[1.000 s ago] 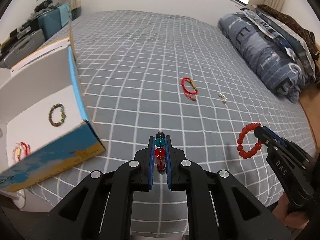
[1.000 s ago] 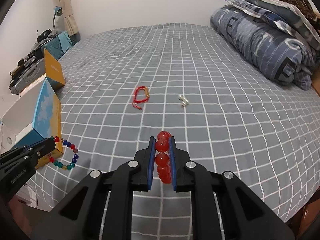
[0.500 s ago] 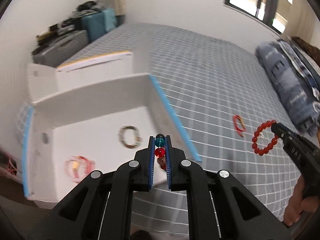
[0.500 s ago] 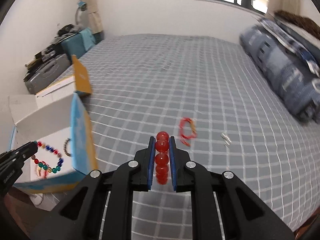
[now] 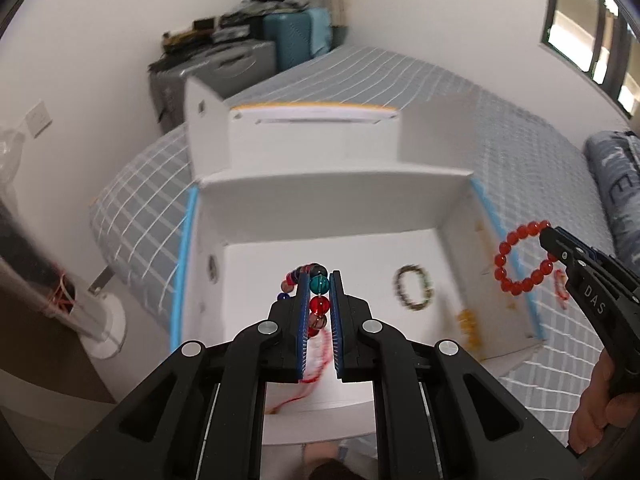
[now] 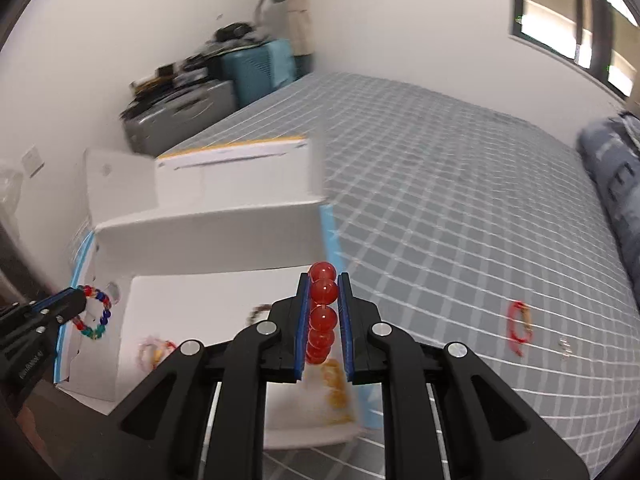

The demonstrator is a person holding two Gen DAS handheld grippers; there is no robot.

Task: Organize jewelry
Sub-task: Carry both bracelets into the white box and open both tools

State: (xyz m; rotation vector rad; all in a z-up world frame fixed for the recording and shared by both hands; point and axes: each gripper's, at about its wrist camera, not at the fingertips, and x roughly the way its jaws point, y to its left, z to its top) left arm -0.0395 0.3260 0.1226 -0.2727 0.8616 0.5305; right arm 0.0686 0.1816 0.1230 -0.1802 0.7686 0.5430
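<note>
We see the big white box (image 5: 332,216) in the middle of the left view, open at the top; our left claw (image 5: 319,308) is right over its floor, squeezed on the many-colored bead bracelet (image 5: 320,285), so that one only has to drop; our right claw (image 6: 324,312) is squeezed on the red bead bracelet (image 6: 323,292), which hangs at the box's right wall, so the left is closer; we read "DAS" on the right claw.
</note>
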